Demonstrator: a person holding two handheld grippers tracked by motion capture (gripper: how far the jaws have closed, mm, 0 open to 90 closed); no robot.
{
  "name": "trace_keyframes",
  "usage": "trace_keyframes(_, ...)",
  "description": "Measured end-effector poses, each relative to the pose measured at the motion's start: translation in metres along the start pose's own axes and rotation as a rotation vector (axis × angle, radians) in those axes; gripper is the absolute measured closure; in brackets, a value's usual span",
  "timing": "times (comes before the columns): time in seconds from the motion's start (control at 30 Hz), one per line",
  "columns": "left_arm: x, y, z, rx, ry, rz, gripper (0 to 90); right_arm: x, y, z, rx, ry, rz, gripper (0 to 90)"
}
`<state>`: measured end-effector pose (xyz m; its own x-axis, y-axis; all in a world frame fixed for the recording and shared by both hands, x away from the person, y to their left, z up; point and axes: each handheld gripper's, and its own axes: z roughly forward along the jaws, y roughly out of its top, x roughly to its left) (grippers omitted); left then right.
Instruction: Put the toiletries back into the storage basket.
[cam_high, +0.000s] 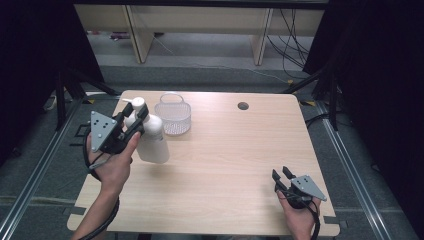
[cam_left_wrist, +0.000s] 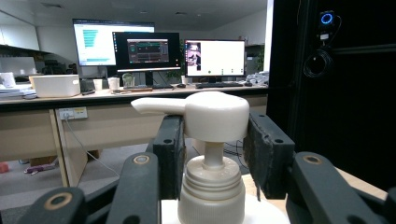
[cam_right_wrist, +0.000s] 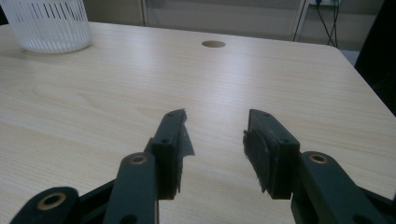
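Observation:
A white pump bottle (cam_high: 153, 141) leans above the left side of the wooden table (cam_high: 225, 150), held up by a person's left hand. My left gripper (cam_high: 136, 116) is shut on its top. In the left gripper view the two black jaws press on both sides of the pump head (cam_left_wrist: 217, 114), with the ribbed collar (cam_left_wrist: 212, 191) below and the spout pointing left. At the front right corner my right gripper (cam_high: 280, 172) rests low and open. Bare tabletop shows between its jaws in the right gripper view (cam_right_wrist: 215, 130).
A white slotted basket (cam_high: 173, 116) stands on the table just right of the bottle, and is at the far left in the right gripper view (cam_right_wrist: 46, 23). A round cable hole (cam_high: 243, 106) sits near the far edge. Black frame posts flank the table.

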<state>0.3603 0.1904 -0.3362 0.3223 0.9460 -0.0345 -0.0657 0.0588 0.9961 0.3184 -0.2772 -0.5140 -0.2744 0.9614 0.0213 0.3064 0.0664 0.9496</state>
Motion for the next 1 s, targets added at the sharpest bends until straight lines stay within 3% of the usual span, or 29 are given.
trace_keyframes(0.03, 0.000, 0.000, 0.001, 0.000, 0.000, -0.002, 58.9, 0.001, 0.000, 0.000, 0.003, -0.002, 0.007, 57.6)
trace_keyframes(0.07, 0.001, 0.000, 0.003, 0.001, 0.001, -0.001, 58.9, -0.001, 0.000, 0.001, -0.007, 0.008, -0.020, 57.6)
trace_keyframes(0.23, 0.001, 0.001, 0.007, -0.001, 0.004, -0.004, 58.9, -0.001, 0.000, 0.001, -0.007, 0.019, -0.014, 57.6)
trace_keyframes(0.27, 0.001, 0.002, 0.009, -0.003, 0.004, -0.005, 58.9, 0.000, 0.000, 0.000, -0.004, 0.010, 0.006, 57.6)
trace_keyframes(0.57, 0.002, 0.005, 0.016, -0.010, 0.006, -0.001, 58.9, 0.000, 0.000, 0.000, -0.003, 0.010, 0.006, 57.6)
trace_keyframes(0.6, 0.003, 0.005, 0.017, -0.012, 0.007, -0.003, 58.9, -0.001, 0.000, 0.001, -0.008, 0.018, -0.018, 57.6)
trace_keyframes(1.0, 0.003, 0.010, 0.028, -0.021, 0.010, 0.002, 58.9, -0.001, 0.000, 0.000, -0.006, 0.014, -0.007, 57.6)
